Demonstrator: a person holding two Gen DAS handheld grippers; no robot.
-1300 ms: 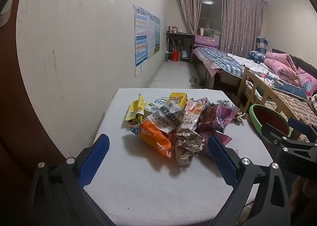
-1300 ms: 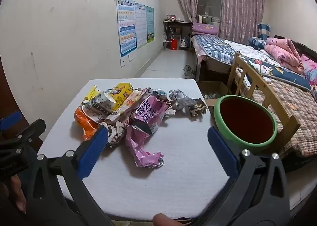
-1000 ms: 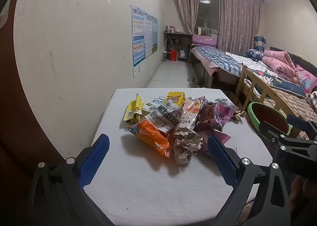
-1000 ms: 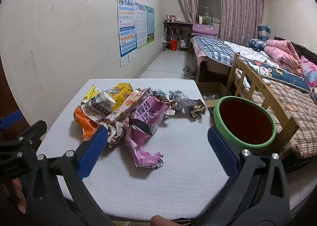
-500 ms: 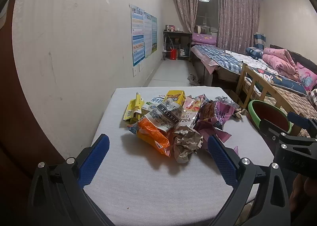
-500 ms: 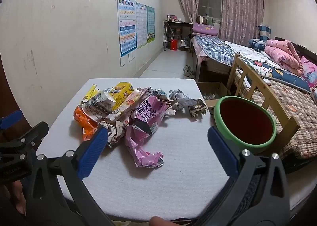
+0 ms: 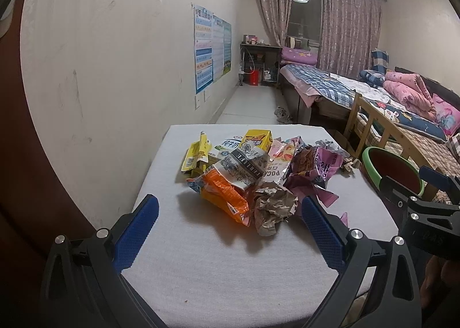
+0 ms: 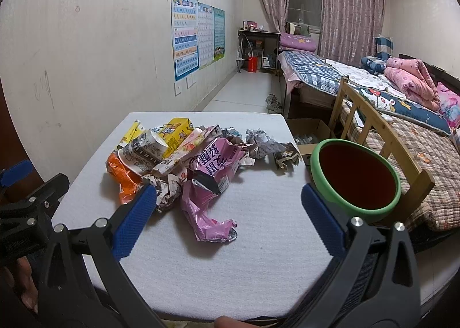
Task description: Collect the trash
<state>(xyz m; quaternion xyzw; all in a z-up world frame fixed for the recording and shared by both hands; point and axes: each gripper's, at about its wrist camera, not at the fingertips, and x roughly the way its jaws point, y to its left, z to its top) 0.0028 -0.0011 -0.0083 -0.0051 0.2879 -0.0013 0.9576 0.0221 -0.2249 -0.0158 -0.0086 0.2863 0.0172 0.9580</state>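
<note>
Trash (image 7: 253, 175) hasn't shifted over the last second: it sits heaped mid-worktop (image 8: 258, 256), apparently untouched. Your left tool (image 7: 230, 230) and right tool (image 8: 230, 216) stay spread wide and empty, nothing yet in the green bin (image 8: 356, 210).

Crumpled wrappers (image 8: 184, 161) and flattened cartons lie heaped on the white table (image 8: 258, 256), near a green-rimmed bin (image 8: 356, 181).

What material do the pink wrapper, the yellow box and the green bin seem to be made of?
Pink wrapper: thin plastic film, probably foil-lined; it is glossy and its torn opening looks silvery.
Yellow box: printed carton board, judging by its flat faces and sharp edges.
Green bin: likely moulded plastic, with a smooth matte rim.
</note>
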